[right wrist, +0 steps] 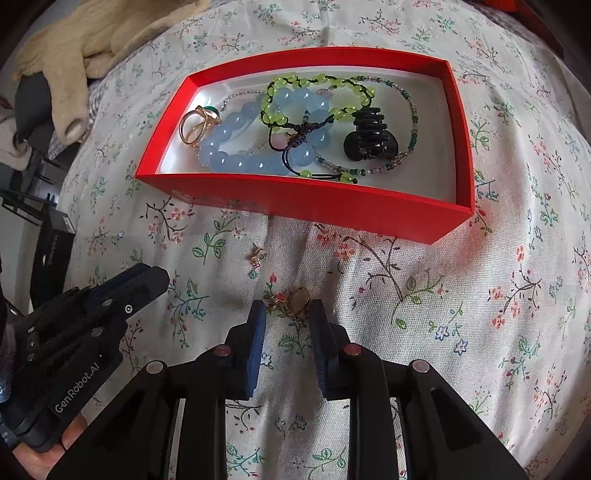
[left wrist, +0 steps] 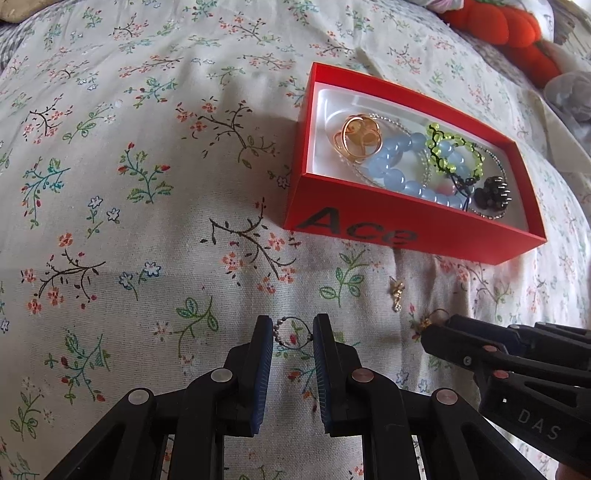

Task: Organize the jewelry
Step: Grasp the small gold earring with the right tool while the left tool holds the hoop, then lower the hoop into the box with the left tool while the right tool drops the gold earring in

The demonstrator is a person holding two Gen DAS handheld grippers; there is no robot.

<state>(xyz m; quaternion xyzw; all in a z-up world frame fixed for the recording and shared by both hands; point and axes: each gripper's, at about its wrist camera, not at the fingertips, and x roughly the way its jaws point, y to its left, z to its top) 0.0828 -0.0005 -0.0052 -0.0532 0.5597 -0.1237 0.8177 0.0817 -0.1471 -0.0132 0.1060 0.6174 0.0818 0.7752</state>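
Note:
A red box sits on the floral bedspread and holds gold rings, a blue bead bracelet, a green bead bracelet, a thin bead chain and a black hair claw. My left gripper is open around a small beaded ring lying on the cloth. My right gripper is open around a gold ring on the cloth. A small gold earring lies between the grippers and the box.
An orange plush toy lies at the far right of the bed. A beige plush lies at the far left edge, with dark boxes below the bed edge. The left gripper shows in the right wrist view.

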